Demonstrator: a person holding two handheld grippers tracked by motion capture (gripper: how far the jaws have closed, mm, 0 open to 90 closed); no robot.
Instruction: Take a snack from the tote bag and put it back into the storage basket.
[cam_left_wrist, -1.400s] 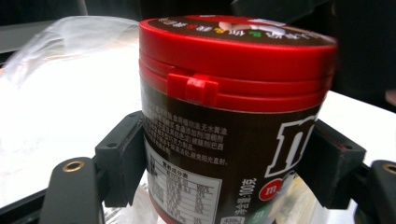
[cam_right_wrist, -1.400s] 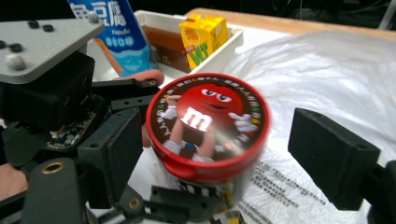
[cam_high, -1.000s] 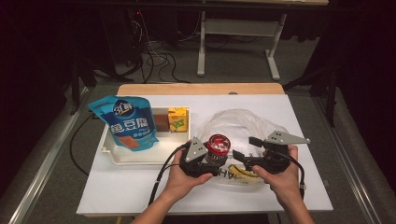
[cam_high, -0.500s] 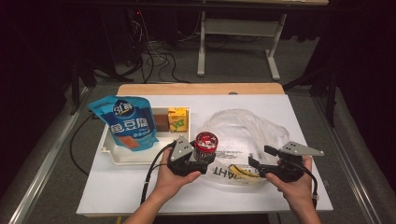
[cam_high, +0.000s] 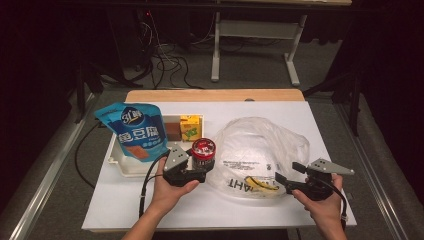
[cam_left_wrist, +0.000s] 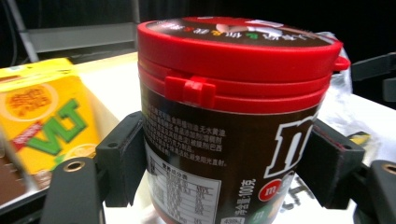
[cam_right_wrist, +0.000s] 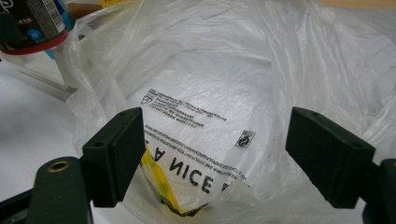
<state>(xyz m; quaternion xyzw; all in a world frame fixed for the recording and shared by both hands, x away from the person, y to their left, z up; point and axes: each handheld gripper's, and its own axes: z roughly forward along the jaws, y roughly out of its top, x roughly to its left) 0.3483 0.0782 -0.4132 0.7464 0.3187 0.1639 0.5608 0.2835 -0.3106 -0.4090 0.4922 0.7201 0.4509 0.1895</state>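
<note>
Left tongs (cam_high: 199, 172): we hold them level in our left hand (cam_high: 167, 190), pinching the can (cam_high: 203, 151) low on its brown side; in the left gripper view both pads press the can (cam_left_wrist: 224, 135), which stands upright.
Can: red lid with a snap tab, brown label with white lettering; we see it lifted at the near right corner of the tray (cam_high: 116, 161), just left of the bag (cam_high: 260, 150).
Right tongs (cam_high: 286, 176): in our right hand (cam_high: 322, 205), spread wide with nothing between the pads; in the right gripper view the tongs (cam_right_wrist: 212, 158) face the bag (cam_right_wrist: 261, 70), and we cannot tell whether the pads brush the film.
Bag: clear crumpled plastic with black print and a yellow patch near its front edge; it lies on the white tabletop (cam_high: 225, 215) between our two hands.
Around the can: a yellow drink carton (cam_high: 191, 128) stands in the tray just behind it, with a brown box (cam_high: 172, 132) to the carton's left; in the left gripper view the carton (cam_left_wrist: 44, 116) sits close beside the left pad.
Further out: a blue pouch (cam_high: 135, 131) leans over the tray's left half.
In the way: the carton and tray rim crowd the can's far side; the bag's bulge lies just to its right.
Beyond: the tabletop's wooden far edge (cam_high: 215, 95), then a dark floor with cables (cam_high: 165, 55).
</note>
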